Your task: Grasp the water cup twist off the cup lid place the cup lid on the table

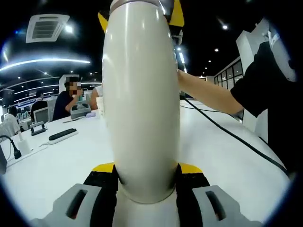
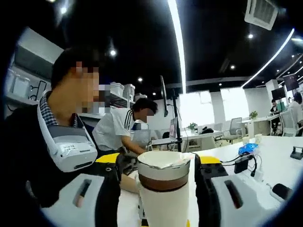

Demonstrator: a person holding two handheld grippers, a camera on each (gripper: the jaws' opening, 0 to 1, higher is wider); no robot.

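Between the left gripper (image 1: pixel 147 182) jaws at bottom centre of the left gripper view: tall cream water cup (image 1: pixel 141 104), clamped at its base. Right gripper (image 2: pixel 163 172), bottom centre of the right gripper view, jaws closed on the cream cup lid (image 2: pixel 163 166) with brown band. White table (image 1: pixel 61 161) beneath; black cable (image 1: pixel 227 130) at right.

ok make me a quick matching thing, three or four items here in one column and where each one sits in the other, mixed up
Column one:
1. tall cream water cup
2. silver-rimmed cup lid
3. white power strip
4. black cable

Column two:
a. on the table, left of the cup
b. between the left gripper's jaws
c. trailing across the table, right of the cup
d. between the right gripper's jaws

Pairs: 1-b, 2-d, 3-a, 4-c
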